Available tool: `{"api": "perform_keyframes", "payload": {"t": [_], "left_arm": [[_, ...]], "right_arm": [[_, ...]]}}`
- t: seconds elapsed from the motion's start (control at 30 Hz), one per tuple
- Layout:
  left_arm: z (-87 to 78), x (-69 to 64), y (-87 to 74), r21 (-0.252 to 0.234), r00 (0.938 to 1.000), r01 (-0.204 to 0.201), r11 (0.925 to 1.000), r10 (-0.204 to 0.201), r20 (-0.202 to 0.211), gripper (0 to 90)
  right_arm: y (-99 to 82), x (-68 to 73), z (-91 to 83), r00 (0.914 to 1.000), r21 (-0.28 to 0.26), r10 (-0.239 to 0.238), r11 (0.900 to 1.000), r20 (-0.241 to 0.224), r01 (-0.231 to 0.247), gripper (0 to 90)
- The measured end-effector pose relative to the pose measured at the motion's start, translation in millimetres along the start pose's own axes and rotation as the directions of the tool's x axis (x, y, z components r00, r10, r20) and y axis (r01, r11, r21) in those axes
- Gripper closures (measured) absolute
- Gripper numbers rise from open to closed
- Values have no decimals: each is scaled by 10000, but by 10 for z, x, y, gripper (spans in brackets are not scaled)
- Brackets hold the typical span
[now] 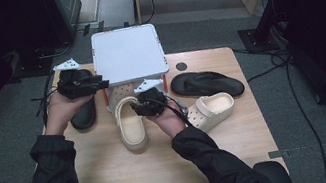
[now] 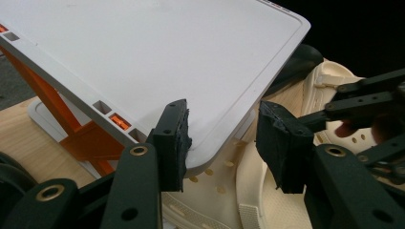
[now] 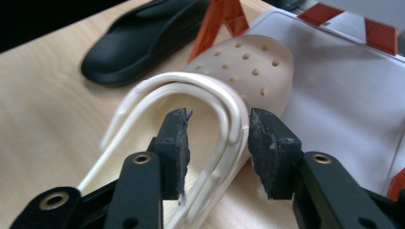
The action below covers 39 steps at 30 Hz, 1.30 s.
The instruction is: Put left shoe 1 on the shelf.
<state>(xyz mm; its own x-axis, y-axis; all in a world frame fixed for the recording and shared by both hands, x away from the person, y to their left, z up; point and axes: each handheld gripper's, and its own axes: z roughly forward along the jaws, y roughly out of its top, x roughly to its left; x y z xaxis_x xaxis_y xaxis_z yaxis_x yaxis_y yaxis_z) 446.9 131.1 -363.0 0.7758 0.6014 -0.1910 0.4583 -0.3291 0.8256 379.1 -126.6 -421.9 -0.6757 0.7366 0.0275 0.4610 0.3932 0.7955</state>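
Right tongs (image 3: 217, 143) stand apart astride the cream clog's (image 3: 210, 119) heel strap at frame centre; left tongs (image 2: 222, 143), apart, flank the white rack's (image 2: 157, 62) corner edge.

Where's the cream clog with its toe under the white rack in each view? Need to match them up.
High view: cream clog at centre, toe under the white rack, by the right gripper.
Left gripper view: bottom centre, under the rack's corner.
Right gripper view: centre, its strap between the open jaws.
Shared landmark: the rack's orange legs.
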Motion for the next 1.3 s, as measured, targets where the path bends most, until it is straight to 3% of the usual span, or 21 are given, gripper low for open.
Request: {"api": "perform_keyframes", "payload": {"t": [0.07,0.1,0.27,0.37,0.63,0.87,1.1,1.3], "left_arm": [[-1,1,0,7,10000,8,10000,-8,3,553],[-1,2,0,3,10000,16,10000,-16,4,554],[-1,2,0,0,10000,32,10000,-32,-12,560],[0,0,0,3,10000,42,10000,-42,-37,564],[-1,0,-3,-21,10000,68,10000,-68,-56,571],[-1,-8,2,16,9999,89,10000,-89,-105,573],[-3,-8,1,28,9999,98,9999,-98,-84,578],[0,-8,-1,-9,9999,127,9999,-127,-73,578]], "right_arm": [[-2,5,-27,10000,-6,-44,10000,-44,44,603],[-10,22,-103,9994,-9,-164,9999,-320,164,630],[-54,92,-214,9959,-8,-362,9993,-824,362,691],[-137,154,-256,9905,101,-310,9994,-1340,327,723],[-442,357,-305,9753,182,-185,9996,-2200,230,785],[-663,494,-360,9588,437,-338,9979,-2822,481,841],[-864,616,-289,9510,1049,-721,9886,-3008,1081,879],[-968,651,-138,9510,1629,-823,9773,-2980,1356,879]]}}
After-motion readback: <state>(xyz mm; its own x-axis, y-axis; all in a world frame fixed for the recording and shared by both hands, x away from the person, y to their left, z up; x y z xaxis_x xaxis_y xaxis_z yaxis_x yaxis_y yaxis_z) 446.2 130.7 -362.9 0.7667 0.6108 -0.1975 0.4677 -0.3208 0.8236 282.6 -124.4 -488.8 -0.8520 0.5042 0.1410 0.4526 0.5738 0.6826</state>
